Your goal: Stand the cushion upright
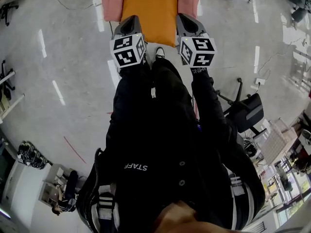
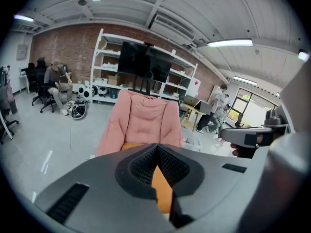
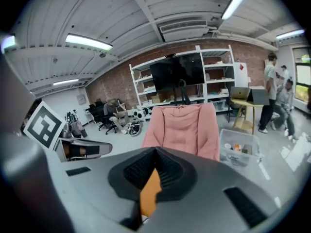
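Floor: grey concrete floor (image 1: 73,57)
Cushion: orange fabric cushion (image 1: 148,11) just ahead of tongs, likely soft, light; pinch near corners
Tongs: left tongs (image 1: 129,20), right tongs (image 1: 186,18) pressed together, empty

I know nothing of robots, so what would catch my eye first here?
A bright orange cushion lies on a pink chair at the top of the head view. Just below it, the left gripper and the right gripper, each bearing a black-and-white marker cube, point toward it, fingers together.
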Available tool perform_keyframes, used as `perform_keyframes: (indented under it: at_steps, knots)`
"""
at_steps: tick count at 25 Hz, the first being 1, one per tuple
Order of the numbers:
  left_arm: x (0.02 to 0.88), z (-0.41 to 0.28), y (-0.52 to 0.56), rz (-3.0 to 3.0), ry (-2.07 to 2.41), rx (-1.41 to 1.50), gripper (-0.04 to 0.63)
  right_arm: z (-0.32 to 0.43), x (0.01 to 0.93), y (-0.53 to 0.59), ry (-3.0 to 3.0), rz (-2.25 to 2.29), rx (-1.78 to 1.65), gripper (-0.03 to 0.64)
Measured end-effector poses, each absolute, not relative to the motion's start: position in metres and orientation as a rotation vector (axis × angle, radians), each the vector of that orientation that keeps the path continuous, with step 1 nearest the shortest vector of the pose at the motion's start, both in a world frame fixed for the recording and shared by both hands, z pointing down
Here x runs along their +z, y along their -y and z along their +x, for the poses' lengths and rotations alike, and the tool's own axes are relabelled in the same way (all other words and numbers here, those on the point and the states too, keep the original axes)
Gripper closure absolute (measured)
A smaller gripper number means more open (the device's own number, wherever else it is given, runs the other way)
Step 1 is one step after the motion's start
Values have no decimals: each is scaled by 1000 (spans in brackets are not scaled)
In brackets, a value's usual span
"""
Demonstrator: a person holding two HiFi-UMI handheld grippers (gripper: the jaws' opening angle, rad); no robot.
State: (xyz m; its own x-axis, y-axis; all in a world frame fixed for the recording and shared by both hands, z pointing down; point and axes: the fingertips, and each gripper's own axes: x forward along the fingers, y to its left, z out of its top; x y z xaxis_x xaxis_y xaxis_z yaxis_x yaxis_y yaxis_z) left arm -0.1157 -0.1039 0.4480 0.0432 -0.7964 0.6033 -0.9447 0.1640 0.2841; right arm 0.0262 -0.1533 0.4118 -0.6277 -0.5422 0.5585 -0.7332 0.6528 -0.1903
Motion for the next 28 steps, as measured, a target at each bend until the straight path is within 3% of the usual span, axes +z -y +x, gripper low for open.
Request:
perform_keyframes:
  at_steps: [14,24,26,28]
  knots:
    - [701,-166,153,1531,1651,498,591,20,670,208,2144,1013,727,601]
    - [800,-189,180,1504,1619,564,591,13,776,244,2082,1022,737,600]
    - [812,-190,185,1506,1613,574,581,13,789,249,2070,1024,731,532]
    - [822,-192,189,1507,1602,591,482,14,799,255,2048,1027,724,486]
